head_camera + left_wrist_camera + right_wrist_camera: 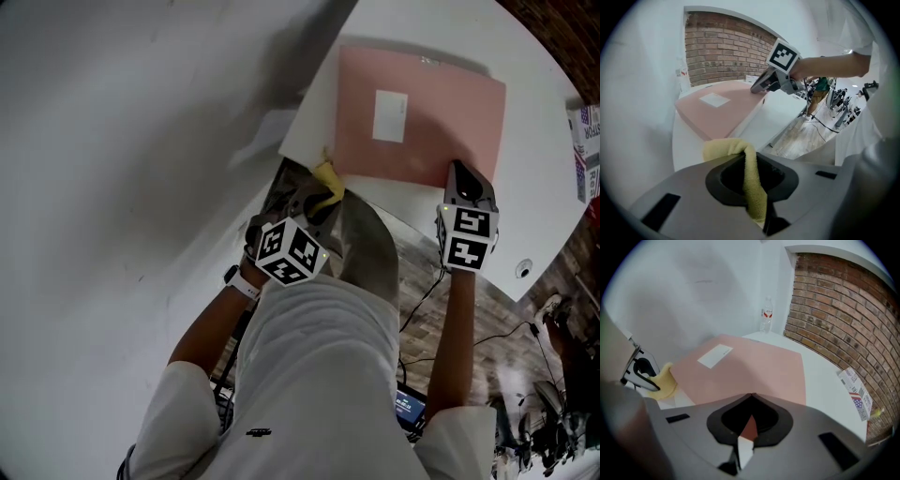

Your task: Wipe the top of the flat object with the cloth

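Cloth (326, 176) pinched in left hand-held gripper (317, 201) beside flat object (441, 117) (right hand-held gripper (461, 174) closed, touching it)

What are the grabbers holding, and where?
Left gripper pinches the yellow cloth at a bunched fold. Right gripper holds nothing: jaws together, tip at the pink flat object's near edge.

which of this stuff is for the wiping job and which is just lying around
Job: yellow cloth, in the left gripper; pink flat object; right gripper at its near edge.
Lying about: water bottle; printed box.
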Demonstrator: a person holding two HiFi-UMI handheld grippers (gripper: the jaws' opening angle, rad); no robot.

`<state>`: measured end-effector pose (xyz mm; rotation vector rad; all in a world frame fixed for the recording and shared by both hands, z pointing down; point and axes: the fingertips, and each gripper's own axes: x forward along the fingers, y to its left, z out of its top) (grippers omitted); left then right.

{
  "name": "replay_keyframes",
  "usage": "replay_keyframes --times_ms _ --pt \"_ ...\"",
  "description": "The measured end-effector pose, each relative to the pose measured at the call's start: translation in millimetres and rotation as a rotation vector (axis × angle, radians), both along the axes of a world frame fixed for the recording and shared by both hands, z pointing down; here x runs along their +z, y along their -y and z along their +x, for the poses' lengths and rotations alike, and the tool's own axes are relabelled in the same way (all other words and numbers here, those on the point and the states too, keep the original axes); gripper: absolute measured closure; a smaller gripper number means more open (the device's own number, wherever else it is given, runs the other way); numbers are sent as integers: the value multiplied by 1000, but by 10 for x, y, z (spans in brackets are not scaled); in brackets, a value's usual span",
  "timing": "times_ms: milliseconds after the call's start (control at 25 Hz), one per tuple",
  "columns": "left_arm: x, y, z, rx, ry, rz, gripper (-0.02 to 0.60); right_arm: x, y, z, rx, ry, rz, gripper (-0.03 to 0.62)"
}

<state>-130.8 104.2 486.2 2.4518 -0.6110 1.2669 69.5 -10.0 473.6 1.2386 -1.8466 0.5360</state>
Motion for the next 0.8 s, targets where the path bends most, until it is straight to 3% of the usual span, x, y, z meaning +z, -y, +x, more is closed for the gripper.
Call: replay_keyframes --times_ms 480,800 --pt "6 151 626 73 -5 40 521 3 -8 -31 20 134 -21 588" --pt "28 144 1011 148 -20 24 522 -1 -11 -95 -159 177 -140 588"
